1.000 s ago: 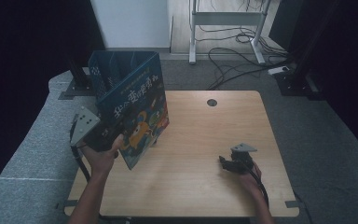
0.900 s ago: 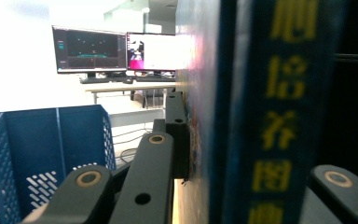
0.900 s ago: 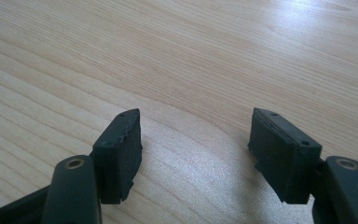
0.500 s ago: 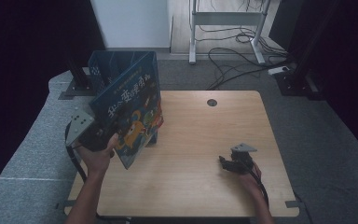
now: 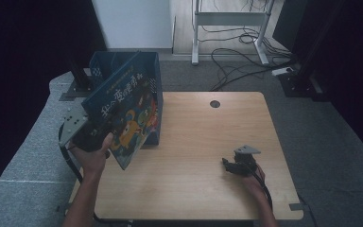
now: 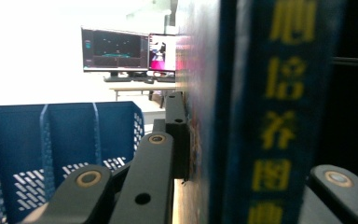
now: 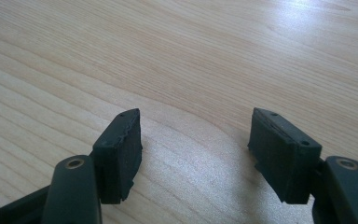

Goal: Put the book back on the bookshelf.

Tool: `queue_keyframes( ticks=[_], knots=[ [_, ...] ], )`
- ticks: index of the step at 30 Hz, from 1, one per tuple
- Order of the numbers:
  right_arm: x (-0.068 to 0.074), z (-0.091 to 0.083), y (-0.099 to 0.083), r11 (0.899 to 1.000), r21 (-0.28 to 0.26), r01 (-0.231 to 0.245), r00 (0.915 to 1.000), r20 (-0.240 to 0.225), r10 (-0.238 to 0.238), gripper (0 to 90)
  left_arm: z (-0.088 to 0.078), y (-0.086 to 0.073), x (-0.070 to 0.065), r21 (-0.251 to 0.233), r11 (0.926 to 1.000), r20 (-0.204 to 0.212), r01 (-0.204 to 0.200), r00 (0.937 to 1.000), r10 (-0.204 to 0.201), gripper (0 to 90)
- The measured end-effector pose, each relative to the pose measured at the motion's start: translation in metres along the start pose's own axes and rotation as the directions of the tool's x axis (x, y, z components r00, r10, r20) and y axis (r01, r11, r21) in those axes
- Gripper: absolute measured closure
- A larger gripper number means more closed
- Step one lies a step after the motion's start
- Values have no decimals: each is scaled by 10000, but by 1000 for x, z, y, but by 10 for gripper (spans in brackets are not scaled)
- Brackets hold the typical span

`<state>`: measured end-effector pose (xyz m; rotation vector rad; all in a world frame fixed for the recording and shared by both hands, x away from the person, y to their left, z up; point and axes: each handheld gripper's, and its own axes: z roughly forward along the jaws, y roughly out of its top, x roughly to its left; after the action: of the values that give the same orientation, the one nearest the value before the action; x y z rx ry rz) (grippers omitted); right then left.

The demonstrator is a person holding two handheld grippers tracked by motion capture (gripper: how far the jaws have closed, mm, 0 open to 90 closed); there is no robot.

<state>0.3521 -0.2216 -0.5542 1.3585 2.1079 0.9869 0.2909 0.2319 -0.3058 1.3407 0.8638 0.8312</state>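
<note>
One thing in hand: a large, thin, blue hardcover picture book (image 5: 125,118) with yellow lettering and a bright cartoon cover.
Left fingers: my left gripper (image 5: 90,135) is clamped on the book's lower edge near the spine, one jaw on each cover, as the left gripper view shows with the spine (image 6: 270,116) rising straight between them.
Right fingers: my right gripper (image 5: 228,164) rests low over the pale wooden table (image 5: 208,137), jaws apart with nothing between the pads (image 7: 121,149).
Where the book is: lifted and tilted, its top leaning away from my left fingers toward the dark blue perforated plastic crate (image 5: 123,66) at the table's far left corner; well apart from my right fingers.
How it should handle: stiff boards, so it will not sag, but broad and likely weighty for one edge grip; glossy covers could slide between the pads.
Where to hold: I judge the spine side best, where the boards are stiffest.
Risk: held by one corner it may swing or pivot as I tip it toward the crate's dividers (image 6: 44,140).
</note>
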Motion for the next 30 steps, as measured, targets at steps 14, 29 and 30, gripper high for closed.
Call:
queue_keyframes(
  ticks=[14, 29, 30],
  knots=[
    [0, 0, 0, 10000, -6, -24, 10000, 15, 24, 336, 13, 2, 6, 60, 9999, -378, -118, 9992, 120, 823],
    [0, 0, 0, 10000, -26, -39, 10000, 31, 39, 338, 33, 2, 14, 240, 9997, -730, 67, 9973, -49, 823],
    [0, 0, 0, 10000, -24, -37, 10000, 36, 37, 339, 34, 3, 14, 245, 9996, -723, 106, 9973, -88, 822]
  ],
)
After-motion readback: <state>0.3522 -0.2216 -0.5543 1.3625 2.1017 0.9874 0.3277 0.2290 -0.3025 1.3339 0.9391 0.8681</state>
